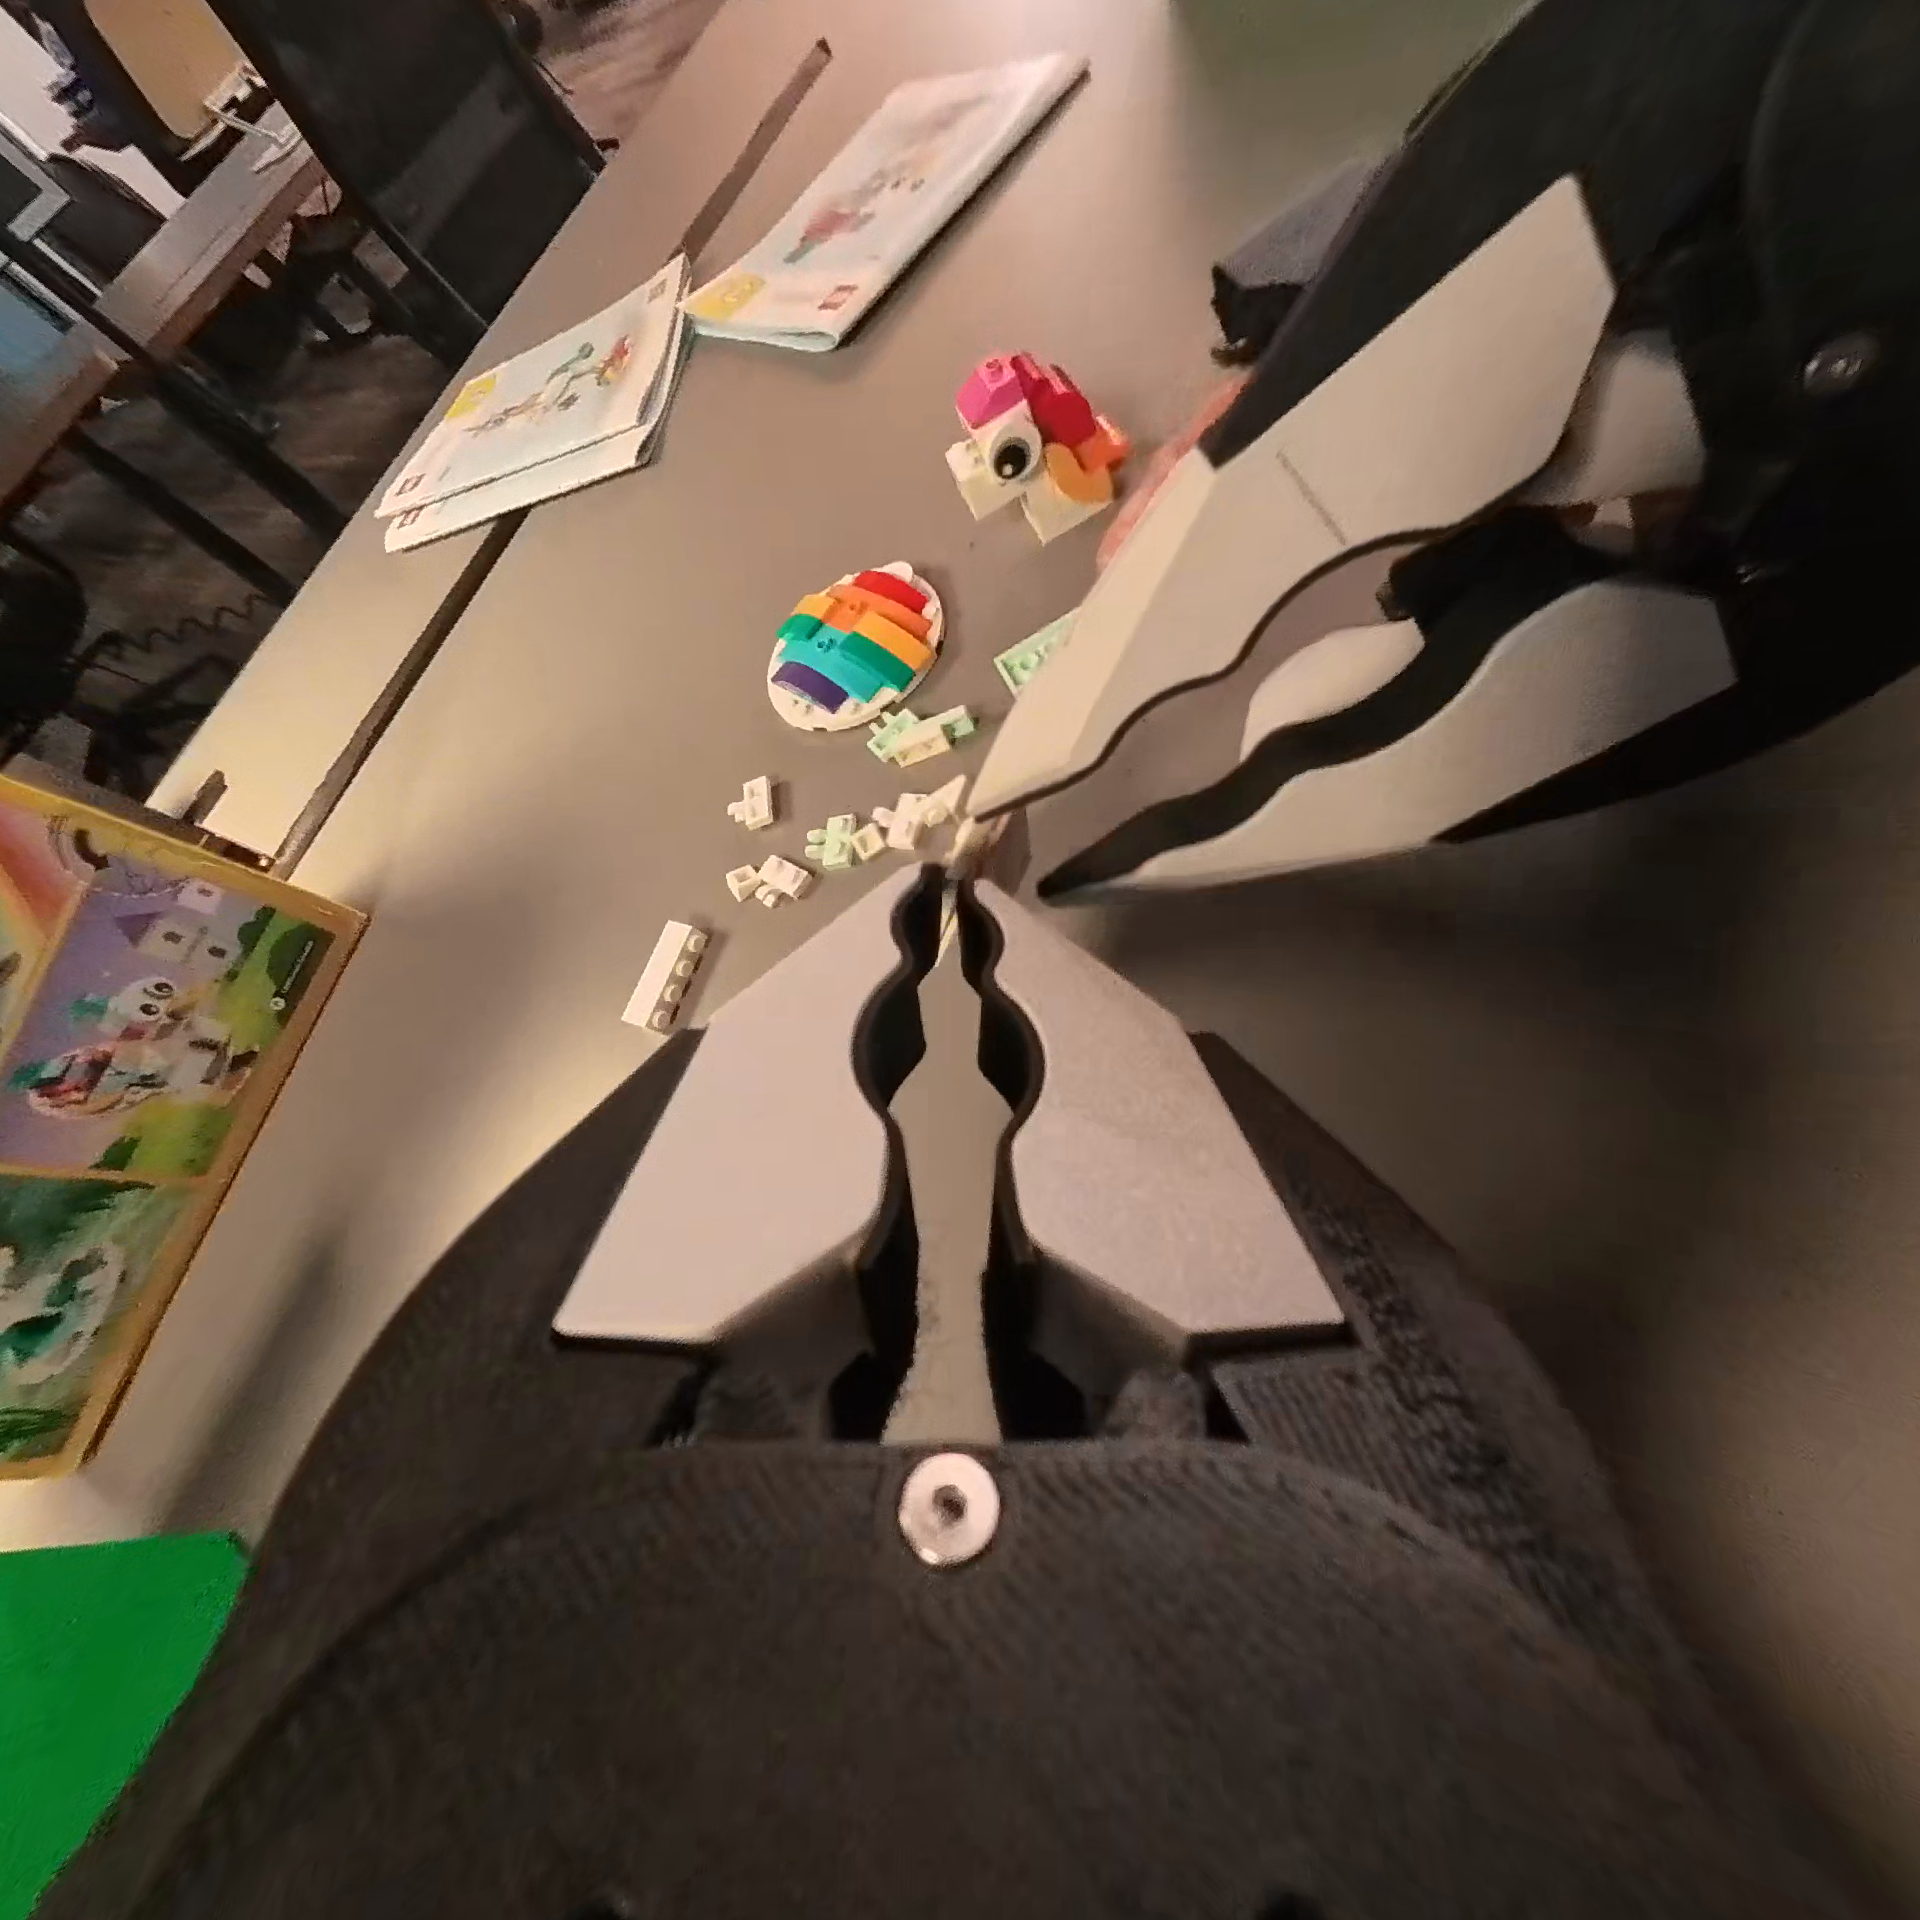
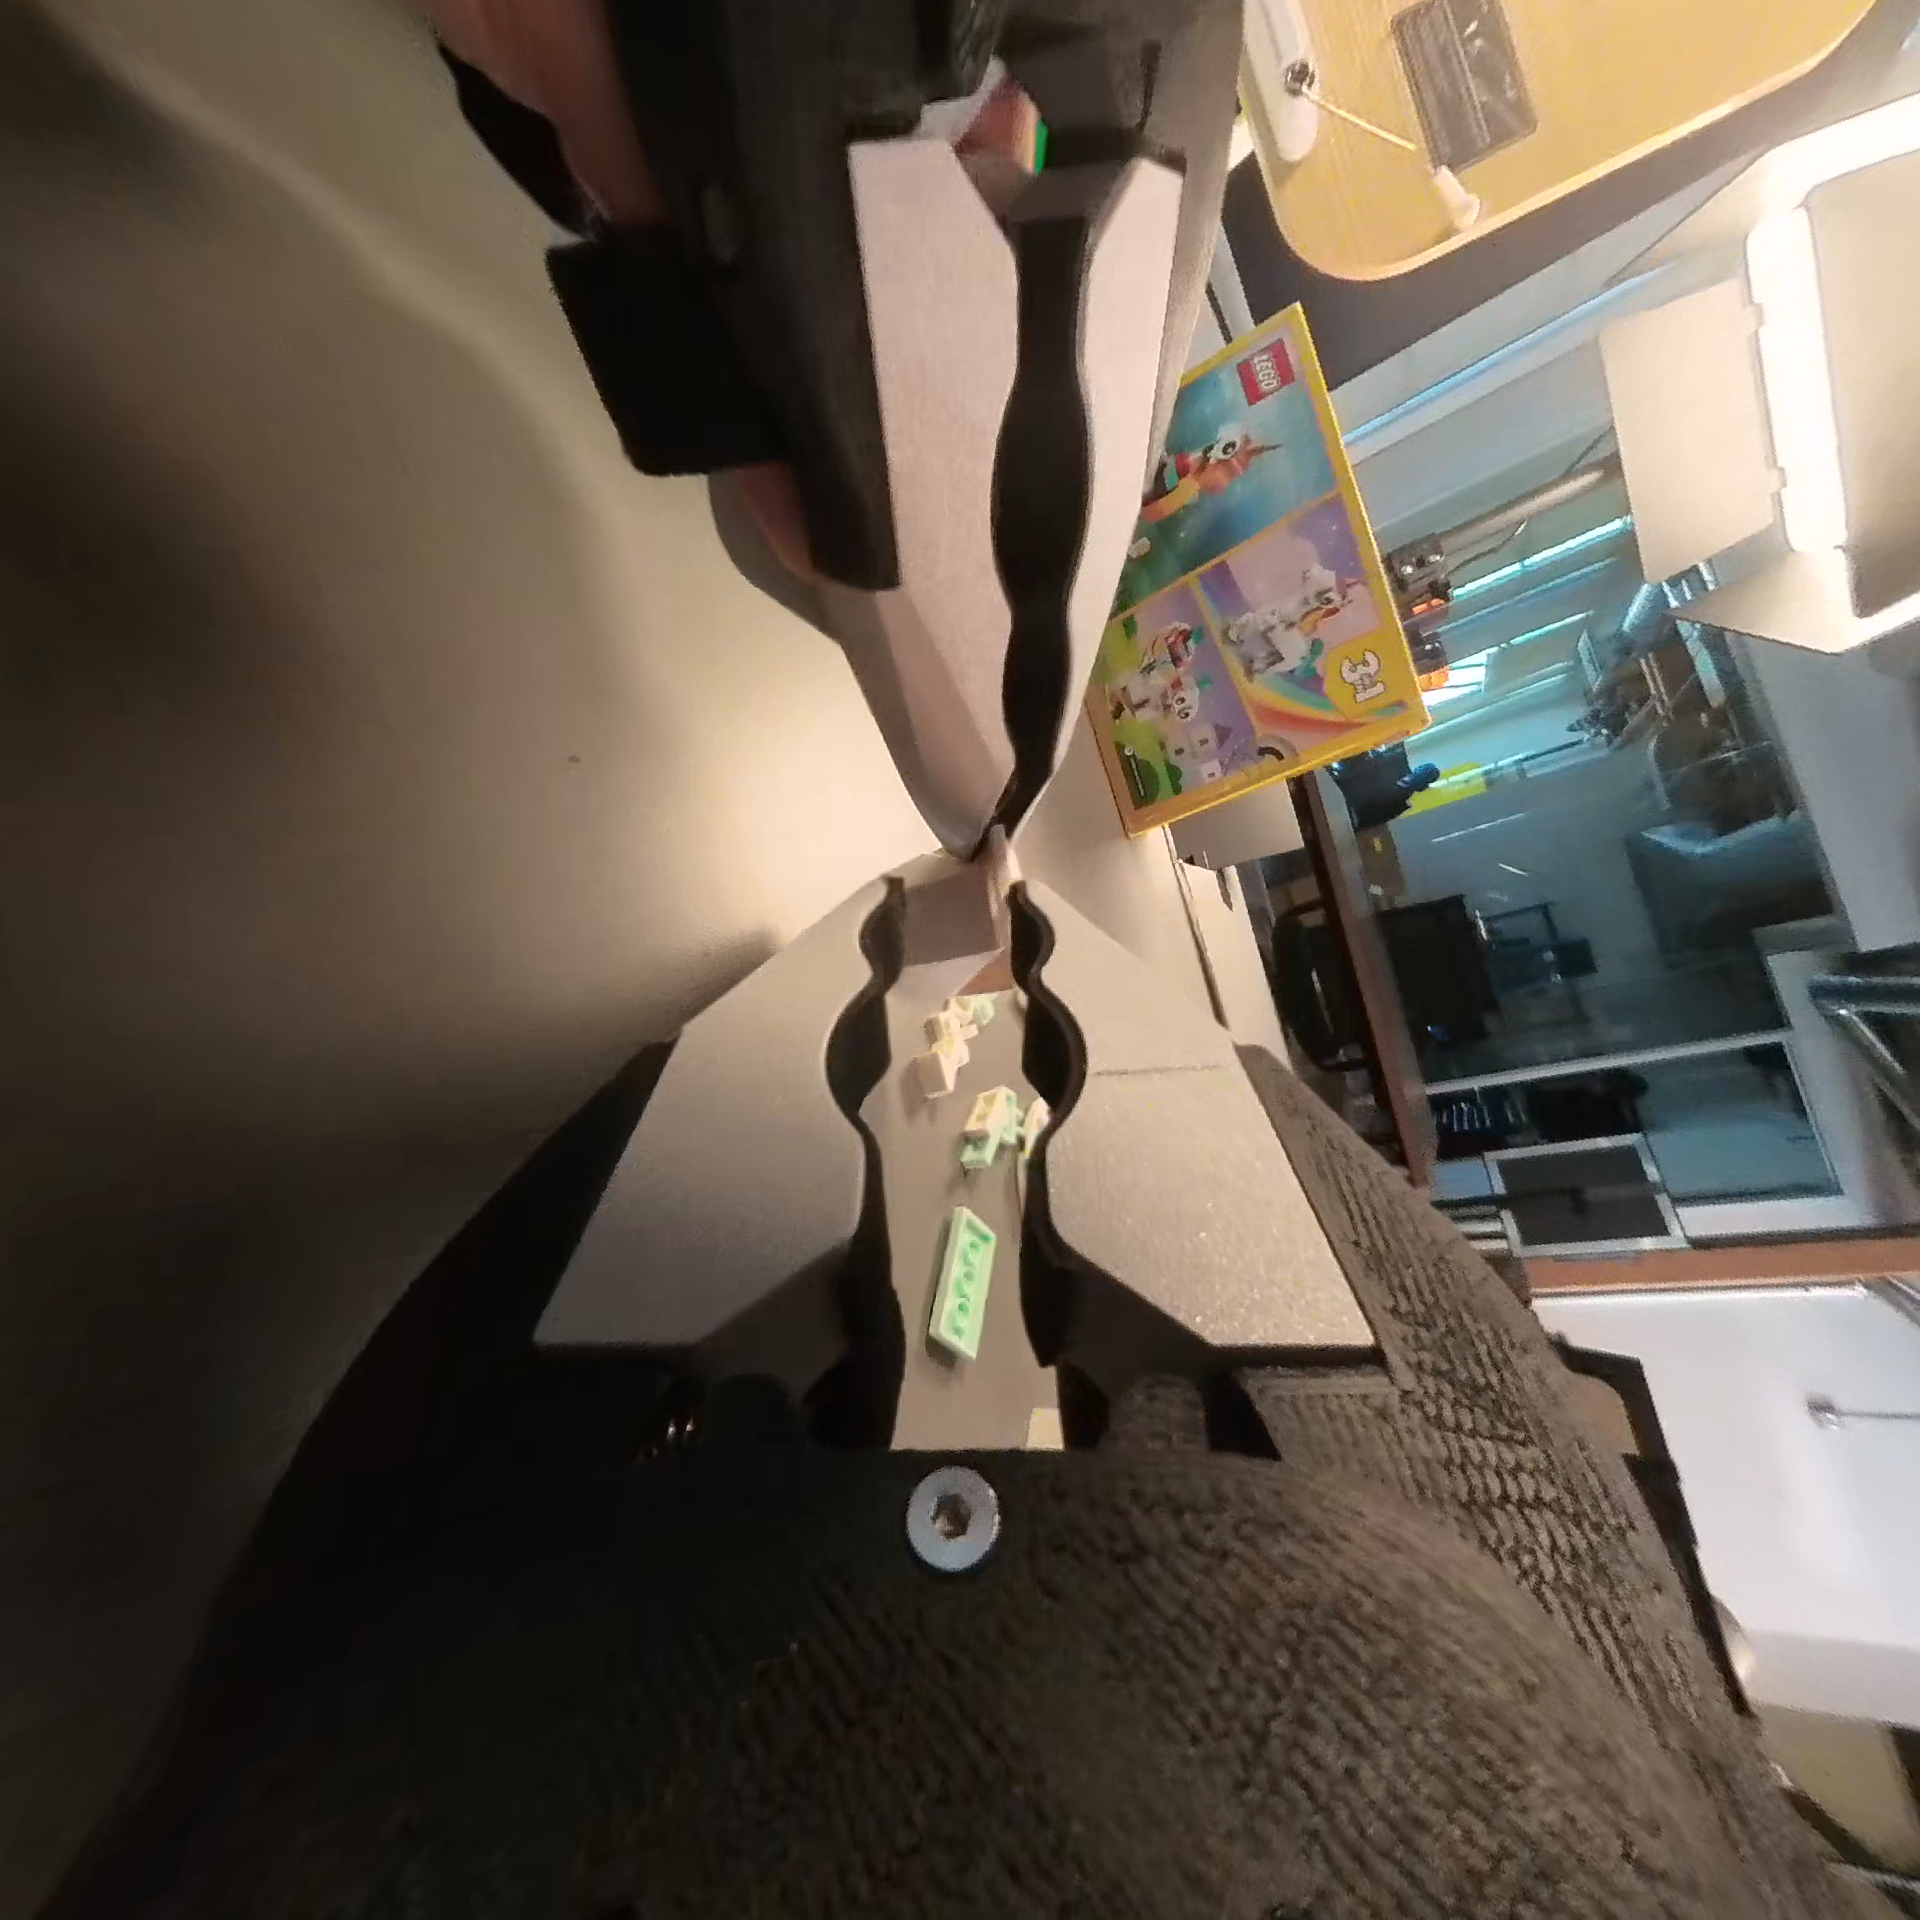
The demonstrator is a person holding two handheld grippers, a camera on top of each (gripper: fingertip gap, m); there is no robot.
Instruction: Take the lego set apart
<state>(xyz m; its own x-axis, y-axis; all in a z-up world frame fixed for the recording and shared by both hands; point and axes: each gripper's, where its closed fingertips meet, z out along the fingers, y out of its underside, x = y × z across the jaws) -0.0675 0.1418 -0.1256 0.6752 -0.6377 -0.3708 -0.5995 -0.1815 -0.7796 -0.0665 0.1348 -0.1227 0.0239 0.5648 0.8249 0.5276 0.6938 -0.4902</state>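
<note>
A: Nearest first: what are the two tools doing?

B: The left gripper [image 1: 951, 883] and the right gripper [image 2: 951, 894] meet tip to tip above the bench [image 1: 1351, 1143]. Between them sits a small white piece [image 1: 961, 847], pinched from both ends. My guess is that each holds one half so a pull or twist can split it.

A: How far apart are the jaws?

B: Both pairs are nearly closed, narrowed onto that piece. Whether it is one brick or two joined, I cannot tell.

A: And beyond the tips?

B: Loose white and mint bits [image 1: 831, 842] lie scattered just past them, likely dropped there as they came off. A mint plate [image 2: 961, 1299] shows under the right tool. Farther on lies the rainbow section [image 1: 852, 649], then the pink-and-orange creature [image 1: 1023, 442], both unsplit. Booklets [image 1: 551, 416] lie at the far end, and the box [image 1: 156, 1091] stands off to the left.
</note>
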